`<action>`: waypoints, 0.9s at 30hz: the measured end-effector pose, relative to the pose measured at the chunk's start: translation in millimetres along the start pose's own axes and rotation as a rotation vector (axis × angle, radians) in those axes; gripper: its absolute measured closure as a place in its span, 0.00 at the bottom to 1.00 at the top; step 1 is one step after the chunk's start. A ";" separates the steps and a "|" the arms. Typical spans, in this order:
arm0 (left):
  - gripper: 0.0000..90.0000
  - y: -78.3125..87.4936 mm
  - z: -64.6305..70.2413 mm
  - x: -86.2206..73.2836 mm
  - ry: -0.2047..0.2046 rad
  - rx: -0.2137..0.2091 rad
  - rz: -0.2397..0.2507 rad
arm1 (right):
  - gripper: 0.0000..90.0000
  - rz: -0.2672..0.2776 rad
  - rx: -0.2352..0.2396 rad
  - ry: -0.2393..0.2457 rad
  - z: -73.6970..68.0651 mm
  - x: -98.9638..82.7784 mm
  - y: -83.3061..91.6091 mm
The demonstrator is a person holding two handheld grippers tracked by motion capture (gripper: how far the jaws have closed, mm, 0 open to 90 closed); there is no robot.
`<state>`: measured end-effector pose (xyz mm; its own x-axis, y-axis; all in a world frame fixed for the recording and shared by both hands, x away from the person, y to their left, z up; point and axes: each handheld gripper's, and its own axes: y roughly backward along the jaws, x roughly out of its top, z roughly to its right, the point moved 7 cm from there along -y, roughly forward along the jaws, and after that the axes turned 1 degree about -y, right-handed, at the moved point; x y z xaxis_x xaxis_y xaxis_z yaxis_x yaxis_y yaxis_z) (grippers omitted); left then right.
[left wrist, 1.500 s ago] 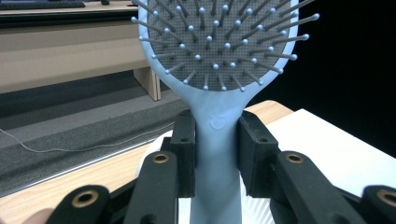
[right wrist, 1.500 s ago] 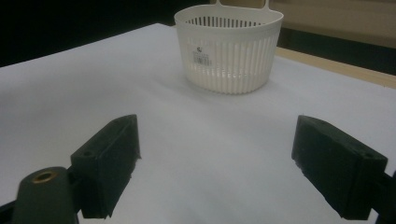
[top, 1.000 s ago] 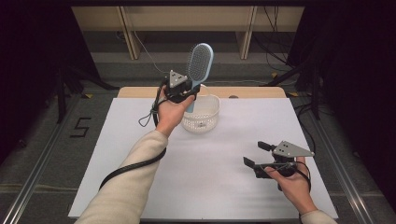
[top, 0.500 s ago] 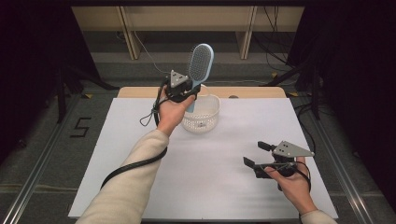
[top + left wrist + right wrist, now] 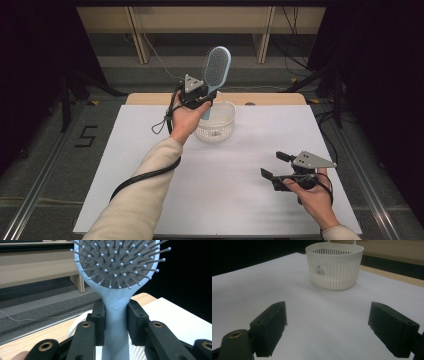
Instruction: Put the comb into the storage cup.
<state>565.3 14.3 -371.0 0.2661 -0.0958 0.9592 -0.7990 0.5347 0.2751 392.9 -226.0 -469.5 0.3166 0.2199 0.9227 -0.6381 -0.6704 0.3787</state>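
Near the top centre of the high view, the left gripper (image 5: 202, 97) is clamped on the handle of a light blue hairbrush (image 5: 216, 67), head up, bristles facing the camera. Its handle seems to reach down into the white basket (image 5: 222, 127) just below, though the hand hides that part. At the lower right, the right gripper (image 5: 274, 165) hovers with jaws wide apart, holding nothing.

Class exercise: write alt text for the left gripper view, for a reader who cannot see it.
A hand-held gripper clamps the handle of a pale blue hairbrush held upright, bristles facing the camera. Part of a white basket shows below, on a white-covered table.
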 end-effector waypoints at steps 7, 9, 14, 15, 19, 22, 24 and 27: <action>0.77 -2.1 -0.5 0.0 0.007 0.003 0.000 | 0.18 0.000 -0.001 0.001 0.1 0.0 0.0; 0.77 -2.4 -0.5 -0.4 0.007 0.002 -0.001 | 0.18 0.003 0.000 0.000 0.1 0.0 -0.3; 0.77 -4.1 -0.7 -1.2 0.016 0.003 0.000 | 0.18 0.002 0.000 0.002 -0.1 -0.1 -0.1; 0.77 -4.4 -0.9 -1.2 0.012 0.002 -0.001 | 0.18 0.002 0.000 0.001 0.0 0.0 -0.1; 0.77 -5.7 -1.2 -0.9 0.013 0.005 0.001 | 0.18 -0.001 0.002 0.001 0.2 -0.2 0.1; 0.77 -6.3 -0.5 -0.3 0.012 0.004 0.005 | 0.18 0.003 0.003 0.000 0.0 0.1 -0.1; 0.77 -7.1 -0.4 -0.3 0.006 0.004 0.003 | 0.18 0.000 0.002 0.006 0.5 -0.2 0.2; 0.77 -8.5 0.1 -0.5 0.010 0.005 0.003 | 0.18 -0.001 0.002 0.004 0.4 -0.3 0.3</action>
<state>571.8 9.7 -373.8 0.2695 -0.0860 0.9592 -0.8024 0.5307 0.2730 392.9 -226.6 -469.6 0.3145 0.2239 0.9225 -0.6364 -0.6713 0.3799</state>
